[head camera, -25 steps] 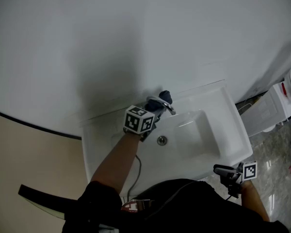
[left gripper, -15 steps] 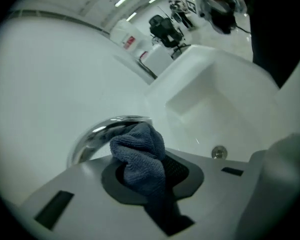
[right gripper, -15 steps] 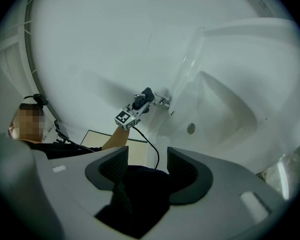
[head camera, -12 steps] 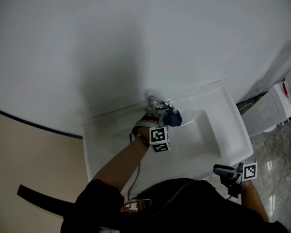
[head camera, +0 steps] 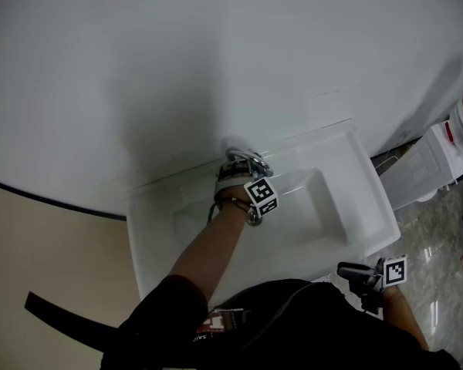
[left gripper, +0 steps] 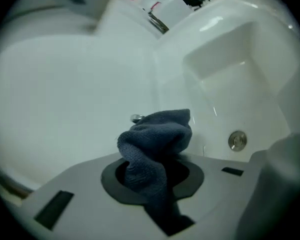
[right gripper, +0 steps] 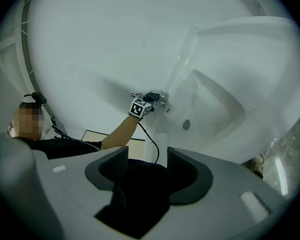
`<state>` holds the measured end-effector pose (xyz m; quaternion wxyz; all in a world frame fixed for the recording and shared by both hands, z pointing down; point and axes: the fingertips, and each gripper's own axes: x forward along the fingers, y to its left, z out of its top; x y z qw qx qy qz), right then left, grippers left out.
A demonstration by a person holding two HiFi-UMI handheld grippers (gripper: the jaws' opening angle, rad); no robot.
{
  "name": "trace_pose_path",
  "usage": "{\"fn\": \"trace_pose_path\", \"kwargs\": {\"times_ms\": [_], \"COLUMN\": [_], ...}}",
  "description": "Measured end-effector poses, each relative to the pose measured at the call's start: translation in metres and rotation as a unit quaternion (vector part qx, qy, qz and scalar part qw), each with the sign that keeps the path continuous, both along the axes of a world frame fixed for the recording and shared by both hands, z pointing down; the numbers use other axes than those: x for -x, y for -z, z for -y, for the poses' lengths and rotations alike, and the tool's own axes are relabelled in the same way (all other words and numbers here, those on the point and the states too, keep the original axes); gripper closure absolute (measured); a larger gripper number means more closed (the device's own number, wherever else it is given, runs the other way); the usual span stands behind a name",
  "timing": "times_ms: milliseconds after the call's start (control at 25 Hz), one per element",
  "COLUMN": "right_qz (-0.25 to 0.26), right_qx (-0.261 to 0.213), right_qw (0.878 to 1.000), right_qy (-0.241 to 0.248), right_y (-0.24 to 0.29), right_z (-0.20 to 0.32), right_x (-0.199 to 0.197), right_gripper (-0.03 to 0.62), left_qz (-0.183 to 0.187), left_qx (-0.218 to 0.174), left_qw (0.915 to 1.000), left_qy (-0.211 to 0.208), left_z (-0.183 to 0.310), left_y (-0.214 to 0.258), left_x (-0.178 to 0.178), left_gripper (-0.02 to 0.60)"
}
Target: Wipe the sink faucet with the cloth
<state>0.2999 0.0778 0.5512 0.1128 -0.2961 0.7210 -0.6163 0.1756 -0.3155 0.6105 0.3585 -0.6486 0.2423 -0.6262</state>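
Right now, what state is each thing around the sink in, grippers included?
cloth, bunched, clamped in the left gripper's jaws.
left gripper, shut on the cloth, beside the faucet.
right gripper, open, empty, away from the sink.
faucet, no water seen running.
sink, no standing water visible.

My cloth (left gripper: 157,144) is dark slate blue. The sink (head camera: 355,176) is plain white, its faucet (head camera: 245,160) shiny chrome. My left hand-held gripper (left gripper: 155,176) is grey, its cube (head camera: 262,196) patterned with black-and-white squares.
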Motion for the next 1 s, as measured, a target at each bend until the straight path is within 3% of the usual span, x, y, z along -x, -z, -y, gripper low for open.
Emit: {"fn": "trace_pose_path", "kwargs": {"times_ms": [80, 160, 240, 400, 480, 560, 640, 680, 760, 840, 880, 920, 1000], "right_qz": [0.003, 0.006, 0.011, 0.018, 0.014, 0.015, 0.019, 0.019, 0.015, 0.01, 0.009, 0.009, 0.013], "right_qx": [0.006, 0.006, 0.005, 0.007, 0.004, -0.002, 0.0, 0.0, -0.001, 0.005, 0.008, 0.01, 0.009], "right_qw": [1.0, 1.0, 1.0, 1.0, 1.0, 1.0, 1.0, 1.0, 1.0, 1.0, 1.0, 1.0, 1.0], "right_qy": [-0.005, -0.011, -0.015, -0.018, -0.018, -0.019, -0.022, -0.023, -0.023, -0.021, -0.018, -0.013, -0.001], "right_y": [-0.005, -0.007, -0.008, -0.008, -0.007, -0.006, -0.006, -0.007, -0.009, -0.012, -0.012, -0.01, -0.004], "right_z": [-0.003, -0.004, -0.005, -0.009, -0.007, -0.005, -0.008, -0.009, -0.008, -0.008, -0.008, -0.008, -0.006], "right_x": [-0.002, -0.005, -0.005, -0.004, -0.006, -0.005, -0.004, -0.004, -0.007, -0.008, -0.008, -0.006, 0.002], "right_gripper": [0.364, 0.362, 0.364, 0.362, 0.364, 0.364, 0.362, 0.362, 0.364, 0.364, 0.364, 0.362, 0.364], "left_qz": [0.067, 0.109, 0.132, 0.171, 0.174, 0.183, 0.155, 0.114, -0.009, -0.116, -0.136, -0.128, -0.062], "left_qx": [-0.02, -0.019, -0.009, -0.012, 0.026, 0.093, 0.133, 0.143, 0.159, 0.149, 0.127, 0.097, 0.036], "left_qw": [0.9975, 0.9938, 0.991, 0.9834, 0.9823, 0.9774, 0.9784, 0.9829, 0.9872, 0.9809, 0.9815, 0.9865, 0.9974], "left_qy": [-0.014, -0.015, -0.017, -0.059, -0.064, -0.051, -0.035, -0.024, 0.012, 0.045, 0.045, 0.032, -0.01], "left_z": [0.003, 0.006, 0.007, -0.007, -0.021, -0.04, -0.06, -0.067, -0.069, -0.056, -0.047, -0.039, -0.025], "left_y": [-0.011, -0.017, -0.018, -0.026, -0.043, -0.075, -0.094, -0.094, -0.075, -0.042, -0.025, -0.011, 0.004], "left_x": [-0.001, -0.003, -0.003, 0.007, 0.017, 0.041, 0.064, 0.068, 0.062, 0.049, 0.042, 0.034, 0.02], "left_gripper": [0.506, 0.508, 0.518, 0.518, 0.518, 0.517, 0.517, 0.517, 0.517, 0.517, 0.517, 0.517, 0.517]}}
